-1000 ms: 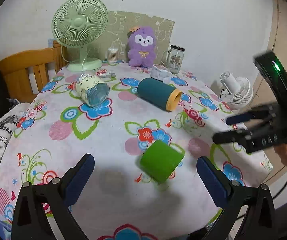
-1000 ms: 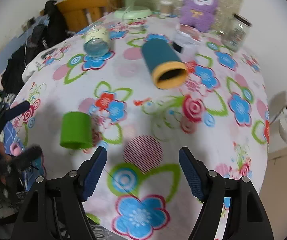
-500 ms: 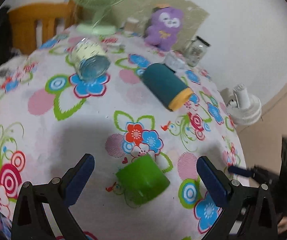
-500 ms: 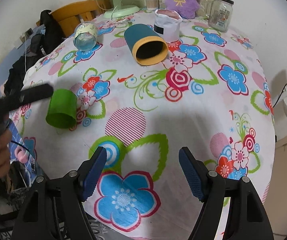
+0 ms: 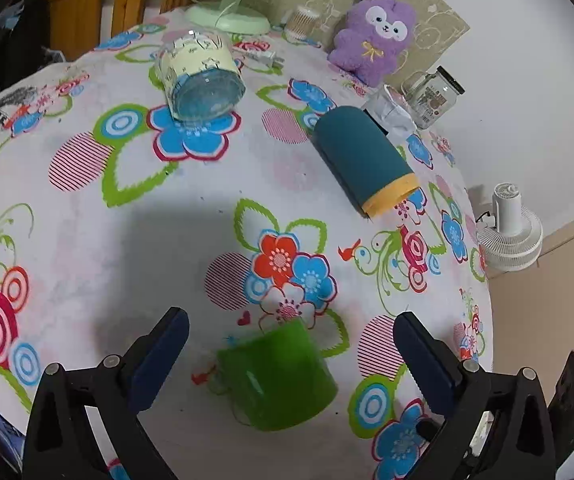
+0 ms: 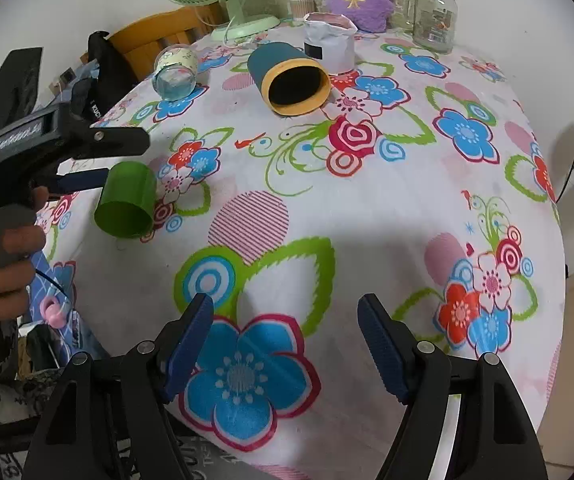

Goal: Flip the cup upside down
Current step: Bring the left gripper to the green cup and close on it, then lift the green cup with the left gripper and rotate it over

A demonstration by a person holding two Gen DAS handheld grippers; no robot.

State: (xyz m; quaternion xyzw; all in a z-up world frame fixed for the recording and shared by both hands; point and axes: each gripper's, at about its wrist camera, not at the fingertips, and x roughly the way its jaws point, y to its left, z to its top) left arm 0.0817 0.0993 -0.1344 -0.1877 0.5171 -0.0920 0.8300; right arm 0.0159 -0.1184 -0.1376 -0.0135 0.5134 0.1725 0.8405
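We count three tumbled vessels on the desk with its flowered cloth: one small green plastic cup, one teal cylinder with a yellow rim and one clear cup wrapped in a cream label whose print we cannot read. The green cup lies on its side near the desk's front-left edge, its long axis level and its open mouth facing that edge. Our left gripper is spread wide around it without touching; our right gripper is spread too, holding nothing.
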